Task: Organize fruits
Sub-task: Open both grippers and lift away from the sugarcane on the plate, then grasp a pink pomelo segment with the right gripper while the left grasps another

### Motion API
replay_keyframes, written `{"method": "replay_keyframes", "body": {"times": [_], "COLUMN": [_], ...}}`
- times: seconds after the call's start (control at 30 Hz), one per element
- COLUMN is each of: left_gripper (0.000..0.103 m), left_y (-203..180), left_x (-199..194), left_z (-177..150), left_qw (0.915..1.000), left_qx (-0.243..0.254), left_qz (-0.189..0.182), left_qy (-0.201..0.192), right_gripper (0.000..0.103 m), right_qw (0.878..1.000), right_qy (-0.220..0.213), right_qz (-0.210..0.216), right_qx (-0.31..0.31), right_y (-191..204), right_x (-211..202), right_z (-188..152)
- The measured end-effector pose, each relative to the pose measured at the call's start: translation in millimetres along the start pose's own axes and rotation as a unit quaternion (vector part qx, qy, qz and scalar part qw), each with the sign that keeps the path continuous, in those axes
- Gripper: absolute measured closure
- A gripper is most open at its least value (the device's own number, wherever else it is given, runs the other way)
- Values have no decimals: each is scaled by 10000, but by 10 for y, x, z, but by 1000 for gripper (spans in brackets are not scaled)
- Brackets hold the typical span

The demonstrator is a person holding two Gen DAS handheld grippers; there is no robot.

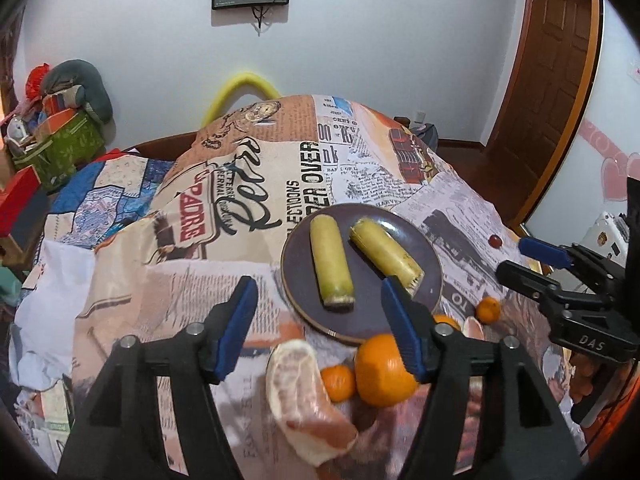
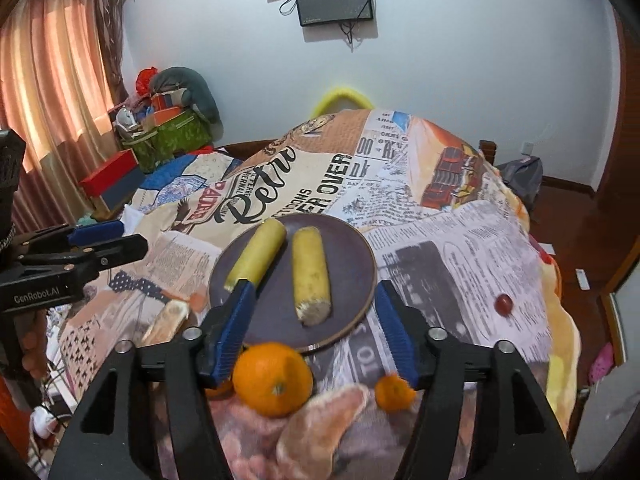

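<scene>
Two cane pieces (image 1: 332,260) lay on plate (image 1: 296,248); orange (image 2: 272,378), mandarins (image 2: 394,392), grape (image 2: 504,304) remained loose; both grippers' (image 1: 320,328) (image 2: 312,328) fingers apart, empty.

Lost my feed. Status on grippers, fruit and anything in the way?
Both hand-held grippers, left and right, open, empty. Two yellow pieces on plate. Orange, tangerines, grape loose on cloth. Path clear.

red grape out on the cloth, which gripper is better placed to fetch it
Right, probably. The red grape lies on the right gripper's side of the plate, while the left gripper sits across it. Both jaws are open and empty.
</scene>
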State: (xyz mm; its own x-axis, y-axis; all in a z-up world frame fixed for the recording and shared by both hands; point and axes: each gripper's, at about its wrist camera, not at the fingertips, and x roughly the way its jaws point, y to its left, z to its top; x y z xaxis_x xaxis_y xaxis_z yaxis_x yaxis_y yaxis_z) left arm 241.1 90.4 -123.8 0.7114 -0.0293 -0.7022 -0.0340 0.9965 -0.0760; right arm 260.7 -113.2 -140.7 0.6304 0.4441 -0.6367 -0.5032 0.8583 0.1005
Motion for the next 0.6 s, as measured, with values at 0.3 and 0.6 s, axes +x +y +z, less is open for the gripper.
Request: {"method": "replay_keyframes", "body": {"times": [0.3, 0.6], "left_gripper": [33, 33], "left_y": [96, 117], "left_x": [-78, 170], "left_z": [-385, -805], "left_qw": [9994, 9959], "left_qx": [-129, -245], "left_qz": [105, 140], "left_qy": [316, 861], "right_gripper": [41, 41], "right_qw": [9998, 9971], "right_qy": [141, 720], "right_qz": [-151, -124], "right_qx": [-31, 189], "right_y": [10, -48], "right_x": [-220, -63], "right_z": [-359, -802]}}
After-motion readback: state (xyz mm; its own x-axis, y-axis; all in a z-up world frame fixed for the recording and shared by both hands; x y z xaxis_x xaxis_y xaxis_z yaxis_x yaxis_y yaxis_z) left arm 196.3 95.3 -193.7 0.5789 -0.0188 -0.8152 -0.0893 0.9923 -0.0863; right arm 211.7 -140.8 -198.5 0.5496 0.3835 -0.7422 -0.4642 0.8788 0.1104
